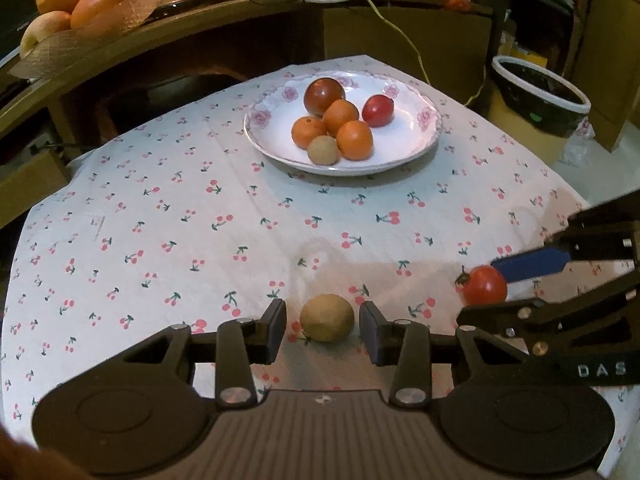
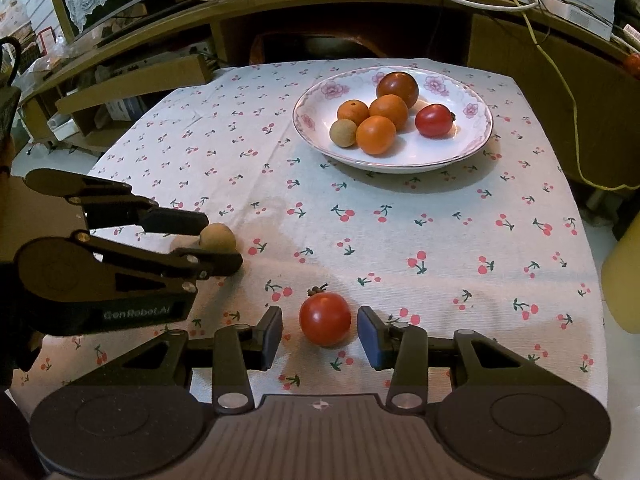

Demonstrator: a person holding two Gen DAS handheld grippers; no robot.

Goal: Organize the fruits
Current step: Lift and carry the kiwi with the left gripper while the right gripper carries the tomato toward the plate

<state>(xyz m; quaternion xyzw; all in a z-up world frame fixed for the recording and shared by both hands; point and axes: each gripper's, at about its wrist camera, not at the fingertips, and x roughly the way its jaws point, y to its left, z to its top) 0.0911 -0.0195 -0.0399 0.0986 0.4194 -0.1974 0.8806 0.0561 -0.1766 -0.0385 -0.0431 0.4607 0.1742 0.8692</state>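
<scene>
the left gripper (image 1: 323,330) stands open around a tan fruit (image 1: 327,323) on the worktop (image 1: 160,220), pads not touching it. the right gripper (image 2: 320,330) stands open around a red tomato (image 2: 325,319). the plate (image 1: 420,148) holds 6 fruits.

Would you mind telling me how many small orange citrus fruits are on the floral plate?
3, clustered mid-plate on the white floral-rimmed plate: one at the left, one in the middle beside the dark tomato, one nearest the camera. None appears hidden.
</scene>
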